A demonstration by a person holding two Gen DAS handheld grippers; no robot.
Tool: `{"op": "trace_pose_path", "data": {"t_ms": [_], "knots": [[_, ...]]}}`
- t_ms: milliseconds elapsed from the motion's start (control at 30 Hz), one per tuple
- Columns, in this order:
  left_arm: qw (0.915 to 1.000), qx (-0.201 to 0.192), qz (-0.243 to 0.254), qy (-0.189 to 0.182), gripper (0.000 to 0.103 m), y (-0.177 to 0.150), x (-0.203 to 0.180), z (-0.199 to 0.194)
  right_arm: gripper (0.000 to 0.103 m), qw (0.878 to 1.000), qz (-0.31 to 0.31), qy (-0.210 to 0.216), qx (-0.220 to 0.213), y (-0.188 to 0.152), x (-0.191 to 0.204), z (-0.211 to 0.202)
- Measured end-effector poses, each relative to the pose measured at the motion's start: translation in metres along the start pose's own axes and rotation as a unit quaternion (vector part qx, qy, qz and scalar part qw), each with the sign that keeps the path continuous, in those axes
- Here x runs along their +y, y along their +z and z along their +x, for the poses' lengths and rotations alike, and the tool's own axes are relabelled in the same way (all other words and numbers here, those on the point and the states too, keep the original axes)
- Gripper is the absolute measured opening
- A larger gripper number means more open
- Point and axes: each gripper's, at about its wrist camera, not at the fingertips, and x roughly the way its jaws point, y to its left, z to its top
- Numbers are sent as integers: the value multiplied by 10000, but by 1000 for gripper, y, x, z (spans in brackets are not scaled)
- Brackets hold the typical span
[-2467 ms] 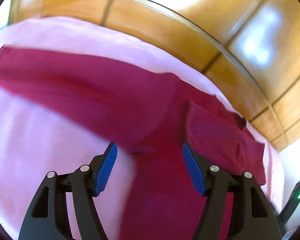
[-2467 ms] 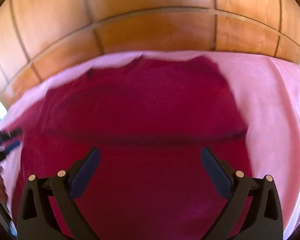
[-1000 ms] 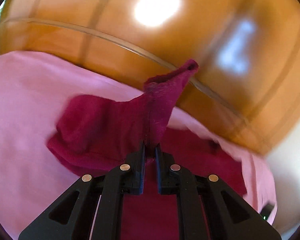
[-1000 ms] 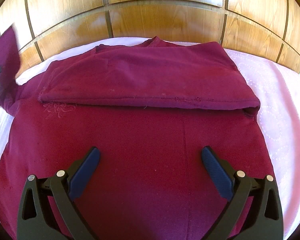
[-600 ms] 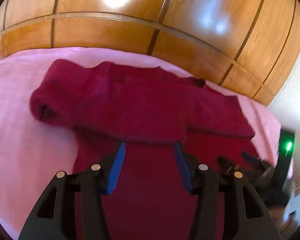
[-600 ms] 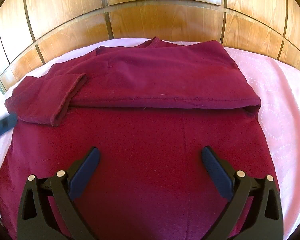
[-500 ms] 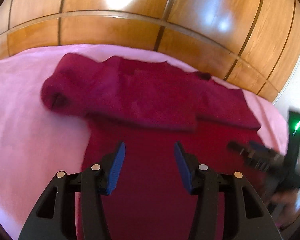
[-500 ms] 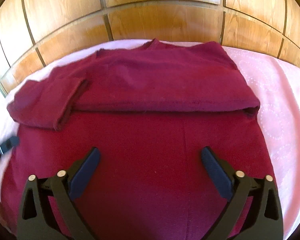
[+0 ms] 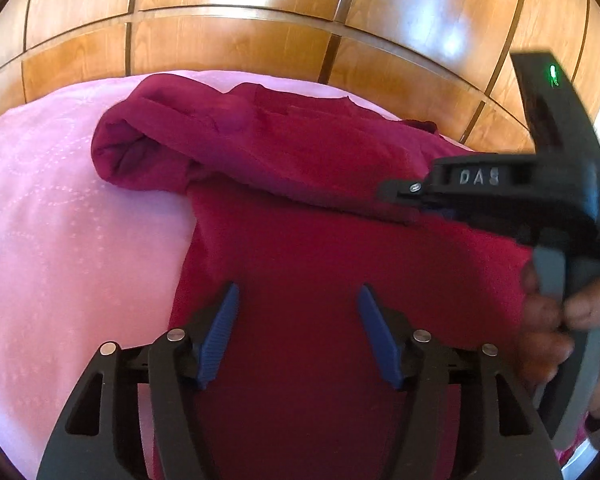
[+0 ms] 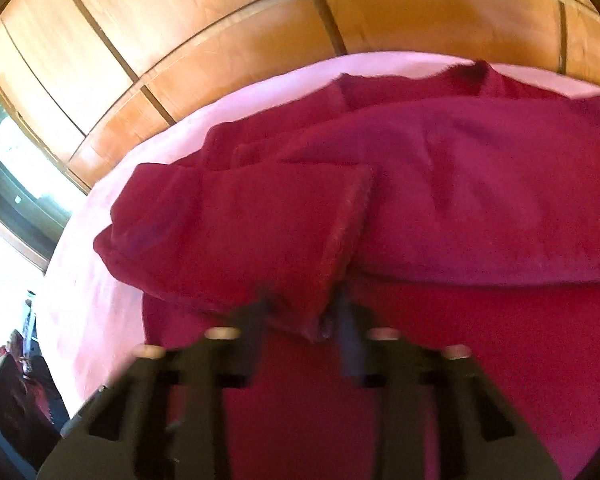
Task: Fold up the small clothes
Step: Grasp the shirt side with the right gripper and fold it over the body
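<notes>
A dark red long-sleeved top (image 9: 308,248) lies on a pink bed cover (image 9: 60,216), both sleeves folded across the chest. My left gripper (image 9: 298,320) is open and empty, hovering over the lower body of the top. My right gripper (image 10: 302,314) is blurred; its jaws stand narrow around the cuff of the left sleeve (image 10: 236,232), which is doubled back over the body. In the left wrist view the right gripper's body (image 9: 512,184) reaches in over the top from the right.
Wooden wall panels (image 9: 260,44) run close behind the bed. A window (image 10: 8,152) and some dark clutter (image 10: 16,392) show at the far left of the right wrist view.
My left gripper let go of the sleeve, opened and drew back over the lower body. My right gripper swung left and narrowed around the folded sleeve's cuff.
</notes>
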Motion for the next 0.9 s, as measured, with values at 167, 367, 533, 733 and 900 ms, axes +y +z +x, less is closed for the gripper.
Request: {"op": "trace_pose_path", "data": {"t_ms": [167, 367, 533, 733, 900], "knots": [[10000, -7, -3, -39, 64, -3, 1, -3, 6, 9935, -720, -188, -866, 22, 26, -59], [10000, 2, 32, -7, 65, -3, -2, -2, 5, 9816, -597, -465, -1754, 53, -1, -130], [10000, 8, 58, 26, 65, -4, -3, -2, 5, 9808, -10, -991, -1679, 54, -63, -134], [9999, 24, 100, 55, 65, -3, -2, -2, 5, 9793, 901, -1392, -1165, 26, -133, -107], [9999, 59, 121, 87, 65, -2, -2, -2, 5, 9771, 1423, -1393, -755, 6, -170, -84]]}}
